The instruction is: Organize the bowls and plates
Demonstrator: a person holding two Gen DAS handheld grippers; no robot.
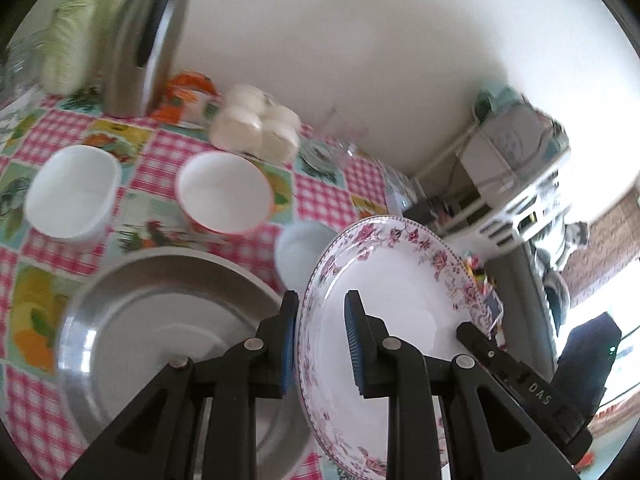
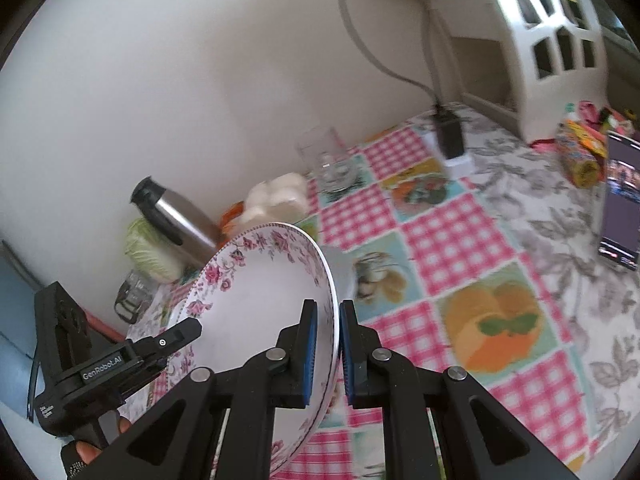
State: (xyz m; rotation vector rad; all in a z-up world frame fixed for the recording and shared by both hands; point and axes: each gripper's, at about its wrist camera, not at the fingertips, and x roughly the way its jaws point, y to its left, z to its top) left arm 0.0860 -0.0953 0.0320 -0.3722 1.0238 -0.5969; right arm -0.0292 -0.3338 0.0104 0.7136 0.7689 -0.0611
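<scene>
Both grippers are working on one floral plate (image 1: 400,280), which is tilting on edge above the checked table (image 1: 320,196): the left gripper (image 1: 320,344) is straddling the rim at the plate's 9 o'clock side with its fingers spread, one blue pad close against the outer face and the other standing clear of the white inside, while the right gripper (image 2: 328,344) is pinching the opposite rim between nearly closed fingers. In the left wrist view a steel plate (image 1: 160,320) is lying at 9 o'clock of the floral plate, a red-rimmed bowl (image 1: 224,192) and a white bowl (image 1: 72,196) are sitting at 11 o'clock, and a pale bowl (image 1: 300,248) is peeking out behind the floral rim
</scene>
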